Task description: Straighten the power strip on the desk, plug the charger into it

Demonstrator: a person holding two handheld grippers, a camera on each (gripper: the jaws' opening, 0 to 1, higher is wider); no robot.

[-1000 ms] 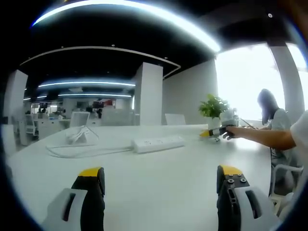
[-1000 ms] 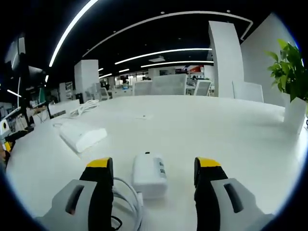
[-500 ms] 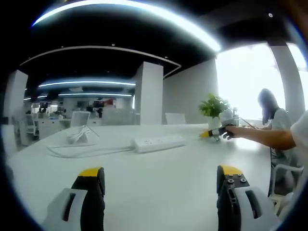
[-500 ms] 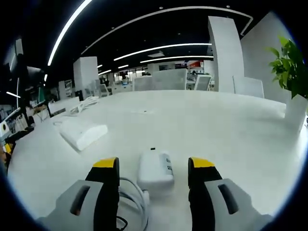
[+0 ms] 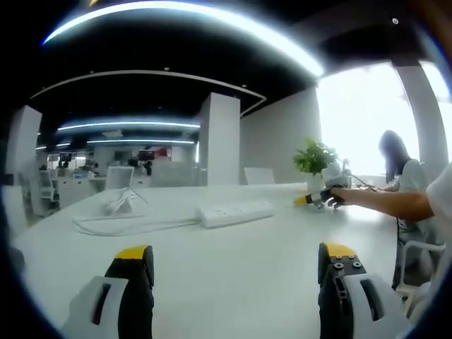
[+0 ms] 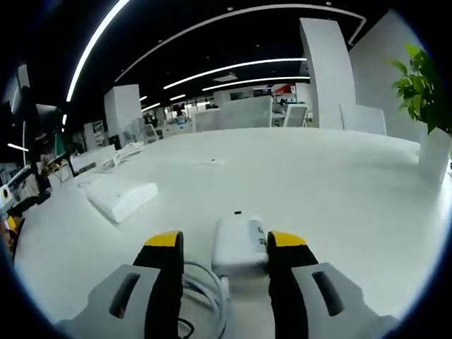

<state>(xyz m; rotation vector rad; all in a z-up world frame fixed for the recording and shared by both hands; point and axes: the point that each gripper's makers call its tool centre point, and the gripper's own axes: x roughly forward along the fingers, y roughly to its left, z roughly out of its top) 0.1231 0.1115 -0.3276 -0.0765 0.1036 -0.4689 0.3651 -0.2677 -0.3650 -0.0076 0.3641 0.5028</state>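
Narrowed right tongs (image 6: 224, 240) now nearly pinching charger (image 6: 240, 244) between tips, left tongs (image 5: 236, 255) spread, power strip (image 5: 236, 211) beyond.

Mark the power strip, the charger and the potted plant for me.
power strip (image 5: 236, 211): left gripper view, socket face.
charger (image 6: 240, 244): right gripper view, top face.
potted plant (image 5: 313, 156): left gripper view, leaves.

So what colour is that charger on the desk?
White charger, clearest in the right gripper view.
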